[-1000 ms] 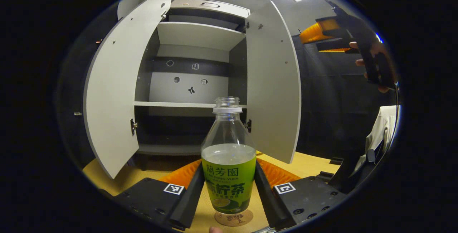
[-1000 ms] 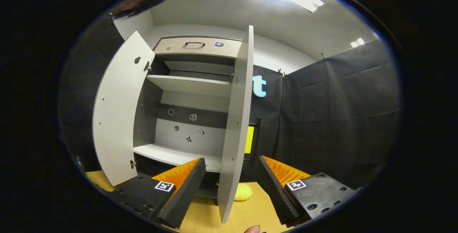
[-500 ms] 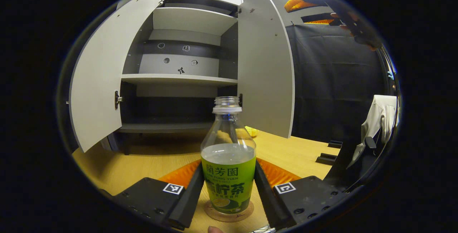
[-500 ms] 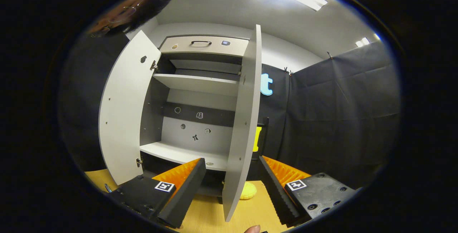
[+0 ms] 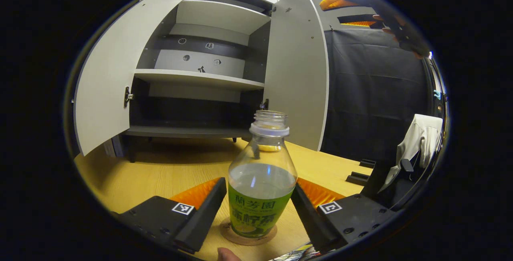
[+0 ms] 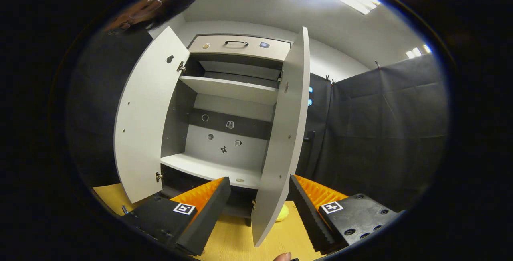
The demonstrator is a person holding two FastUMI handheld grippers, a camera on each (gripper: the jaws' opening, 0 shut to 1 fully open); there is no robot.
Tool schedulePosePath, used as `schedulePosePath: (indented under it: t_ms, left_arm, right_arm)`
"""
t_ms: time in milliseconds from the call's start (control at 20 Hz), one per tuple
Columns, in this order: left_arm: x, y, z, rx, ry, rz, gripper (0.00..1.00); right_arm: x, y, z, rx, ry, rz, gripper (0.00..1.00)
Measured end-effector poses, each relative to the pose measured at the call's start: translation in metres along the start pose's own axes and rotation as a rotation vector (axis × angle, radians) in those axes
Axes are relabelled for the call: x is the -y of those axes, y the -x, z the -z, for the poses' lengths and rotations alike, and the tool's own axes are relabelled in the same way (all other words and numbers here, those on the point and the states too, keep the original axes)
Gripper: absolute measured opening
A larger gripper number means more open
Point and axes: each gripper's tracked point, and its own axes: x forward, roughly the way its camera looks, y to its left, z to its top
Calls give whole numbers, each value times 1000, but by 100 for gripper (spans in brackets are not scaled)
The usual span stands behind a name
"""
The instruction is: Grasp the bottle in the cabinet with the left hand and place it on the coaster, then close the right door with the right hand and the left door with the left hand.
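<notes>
Spread jaws are seen on the left gripper, with the bottle standing between them; a gap is visible on the left side, while on the right the finger lies just beside the label and contact cannot be told. The bottle is uncapped, part-filled with clear liquid, wrapped in a green label, and is set upright on the round coaster on the wooden counter, near its front edge. Behind it the grey cabinet is seen with both doors swung wide, the left door and the right door.

In the right gripper view the jaws of the right gripper are likewise held apart, gripping nothing, raised in front of the cabinet; the edge of the right door falls between the fingers but farther off. A small yellow object lies on the counter just behind that door.
</notes>
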Motion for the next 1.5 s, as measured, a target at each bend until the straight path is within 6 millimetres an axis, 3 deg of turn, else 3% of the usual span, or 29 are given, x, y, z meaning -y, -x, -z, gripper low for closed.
schedulePosePath:
  t_ms: [250, 400, 550, 750, 900, 1000, 1250, 1500]
  left_arm:
    - [5, 29, 12, -58, 4, -8, 95]
    - [-1, 64, -3, -82, 20, -49, 95]
    - [-27, 101, -51, -44, 29, -153, 95]
    - [-78, 139, -135, 42, 13, -285, 95]
    - [-111, 158, -196, 100, -10, -382, 95]
    - [-122, 165, -233, 144, 2, -430, 95]
    - [-141, 170, -280, 129, -33, -579, 95]
    - [-125, 166, -313, 136, -4, -646, 95]
  right_arm:
    - [-6, 0, 3, -13, -59, -38, 98]
    - [-14, 1, 6, -25, -115, -101, 95]
    - [2, -3, 12, -37, -97, -63, 97]
    - [17, -7, 8, -20, -109, -22, 98]
    - [26, -8, 9, -21, -110, -13, 97]
    - [34, -8, 10, -33, -121, -10, 98]
    - [58, -13, 13, -46, -68, -10, 97]
    - [75, -12, 9, -58, -107, -53, 98]
